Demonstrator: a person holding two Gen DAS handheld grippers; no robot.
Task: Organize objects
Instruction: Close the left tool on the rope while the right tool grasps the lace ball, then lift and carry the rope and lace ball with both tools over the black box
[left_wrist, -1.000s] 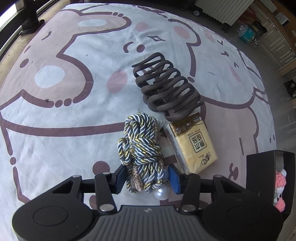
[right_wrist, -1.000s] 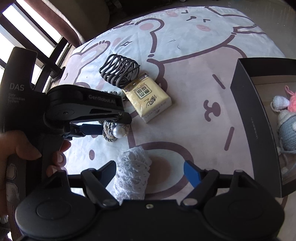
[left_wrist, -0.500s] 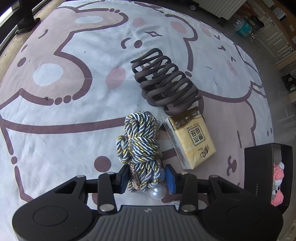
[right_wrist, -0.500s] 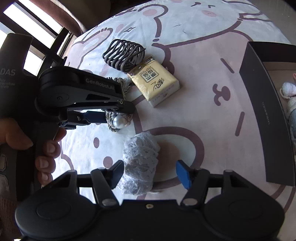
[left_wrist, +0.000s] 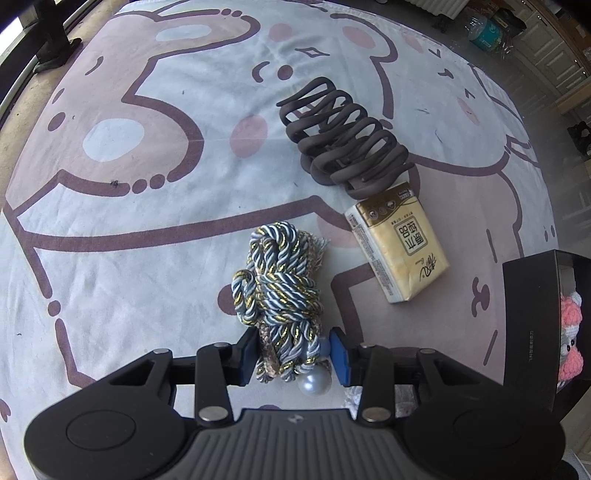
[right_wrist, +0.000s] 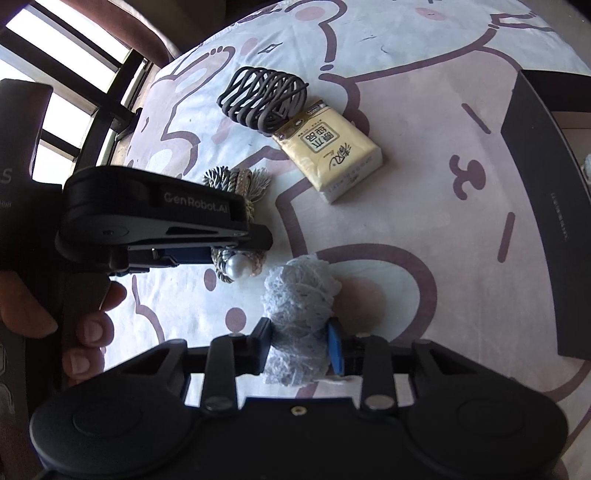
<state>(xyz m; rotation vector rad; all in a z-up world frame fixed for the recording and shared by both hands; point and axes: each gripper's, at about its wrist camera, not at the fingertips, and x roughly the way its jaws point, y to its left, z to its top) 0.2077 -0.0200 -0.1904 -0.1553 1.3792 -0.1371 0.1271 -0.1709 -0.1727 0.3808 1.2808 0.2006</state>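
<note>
My left gripper is shut on the near end of a blue, white and gold twisted rope tieback with a pearl, on the cartoon bedsheet. In the right wrist view the left gripper shows from the side, with the pearl at its tip. My right gripper is shut on a roll of white lace. A brown hair claw and a yellow tissue pack lie beyond.
A black open box holding crochet toys stands at the right; its wall fills the right of the right wrist view. A window frame borders the sheet on the far left.
My right gripper closed from wide open onto the lace roll. My left gripper tightened on the rope tieback and drew it slightly away from the tissue pack.
</note>
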